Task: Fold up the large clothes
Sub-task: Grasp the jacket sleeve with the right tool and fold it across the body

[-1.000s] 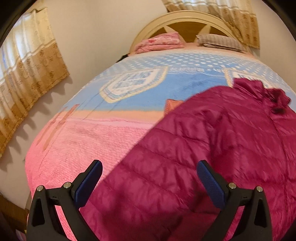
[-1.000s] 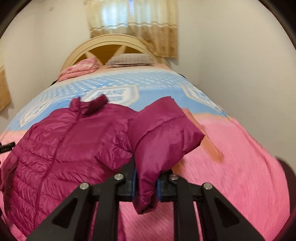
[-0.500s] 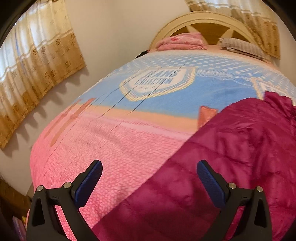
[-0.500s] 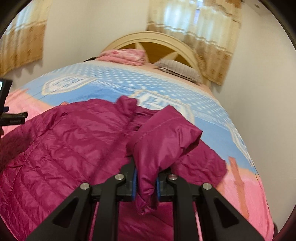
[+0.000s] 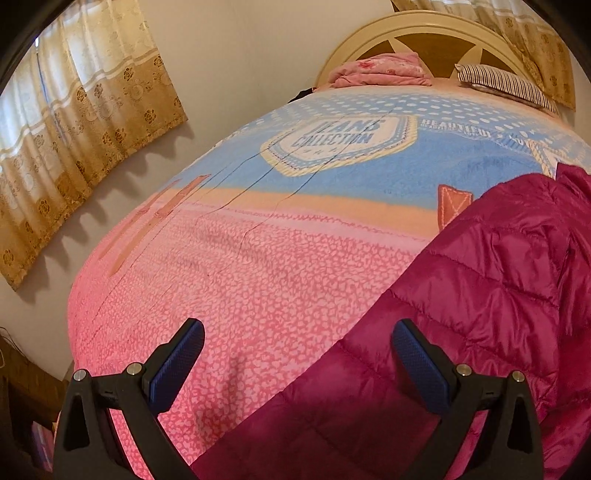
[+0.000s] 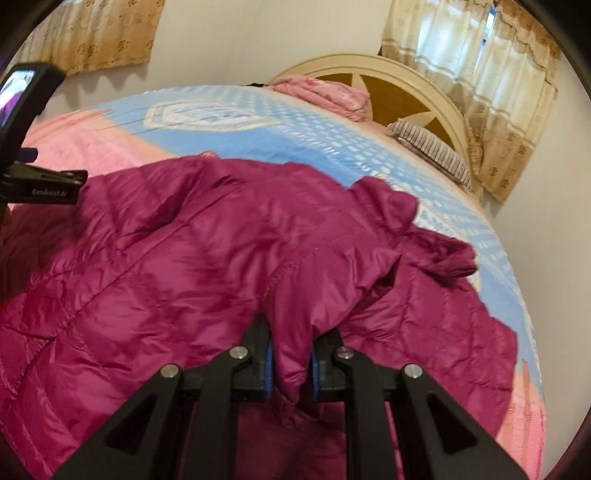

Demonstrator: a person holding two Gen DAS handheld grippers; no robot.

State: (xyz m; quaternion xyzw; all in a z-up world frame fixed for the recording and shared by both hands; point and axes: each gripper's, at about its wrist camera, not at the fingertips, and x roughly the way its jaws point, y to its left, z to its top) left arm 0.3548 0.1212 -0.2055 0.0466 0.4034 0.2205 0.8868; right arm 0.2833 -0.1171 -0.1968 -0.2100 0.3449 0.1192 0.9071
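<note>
Sleeve fold in hand: right tool [image 6: 290, 363] pinches the jacket [image 6: 184, 266] sleeve over its body; left tool [image 5: 297, 363] wide, near the bed's [image 5: 258, 280] foot edge; next, lay sleeve flat

Left gripper [image 5: 297, 350] jaws spread wide, empty; right gripper [image 6: 290, 360] jaws clamped on fabric.

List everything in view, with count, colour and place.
puffer jacket: one, magenta, spread on the bed's near end
sleeve: one, magenta, pinched and lifted over the jacket body
bedspread: one, pink and blue, covering the bed
folded blanket: one, pink, at the headboard
pillow: one, striped, at the headboard
headboard: one, cream and brown, far end
curtains: gold-beige, on the walls
left gripper: open, empty, over the jacket's edge
right gripper: shut on the sleeve
</note>
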